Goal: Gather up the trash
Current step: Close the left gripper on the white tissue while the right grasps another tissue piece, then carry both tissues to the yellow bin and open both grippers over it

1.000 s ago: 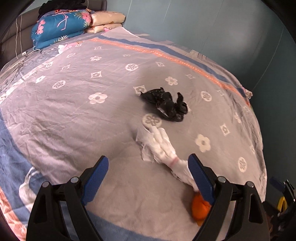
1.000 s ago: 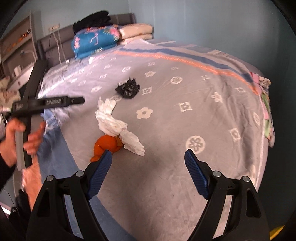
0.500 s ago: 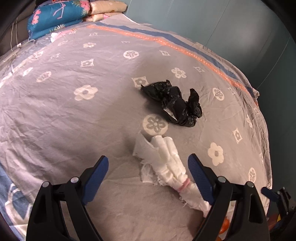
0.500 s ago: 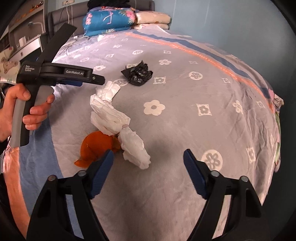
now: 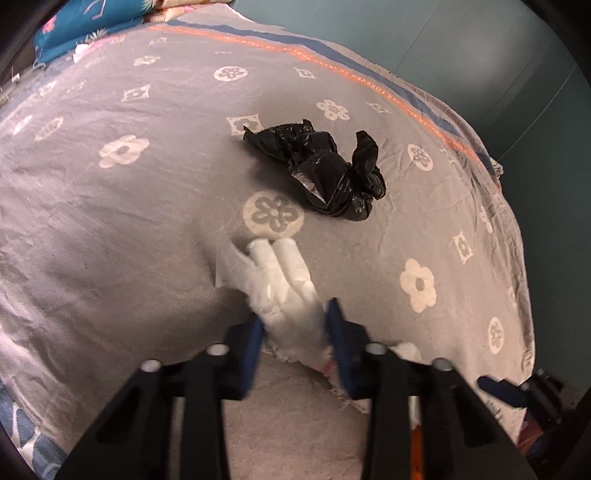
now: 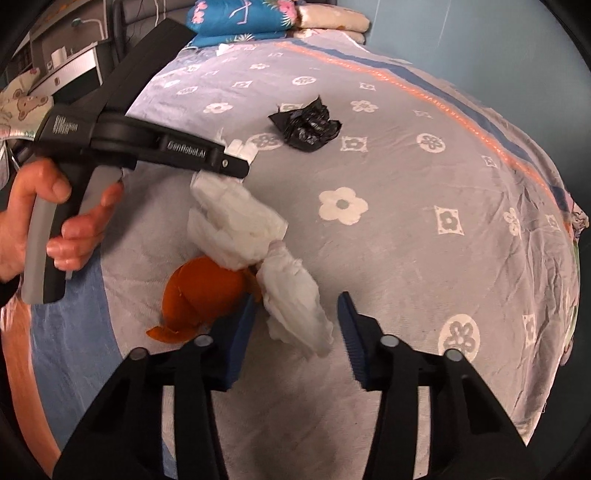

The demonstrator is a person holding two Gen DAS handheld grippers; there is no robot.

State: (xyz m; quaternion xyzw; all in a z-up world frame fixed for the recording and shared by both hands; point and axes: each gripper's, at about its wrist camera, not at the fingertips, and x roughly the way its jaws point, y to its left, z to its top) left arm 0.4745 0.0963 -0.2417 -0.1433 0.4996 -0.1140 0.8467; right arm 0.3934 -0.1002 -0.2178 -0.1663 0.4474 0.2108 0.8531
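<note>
Left wrist: tissue wad [image 5: 291,295] between left gripper [image 5: 295,321] pads.

Bed: I see a wide bed [image 6: 424,236] under a grey cover with white flower and diamond prints, an orange and blue stripe along its far edge.
Bedding: folded blue floral quilt [image 6: 240,14] and cream pillows [image 6: 332,20] stacked at the head.
Wall: plain blue-green wall [image 5: 461,44] behind the bed.
Shelving: I make out grey shelves [image 6: 70,62] at the left.

R gripper [image 6: 295,317] jaws just closing round white tissue wad [image 6: 295,306], orange peel [image 6: 203,295] beside, bedspread [image 6: 406,258]
</note>
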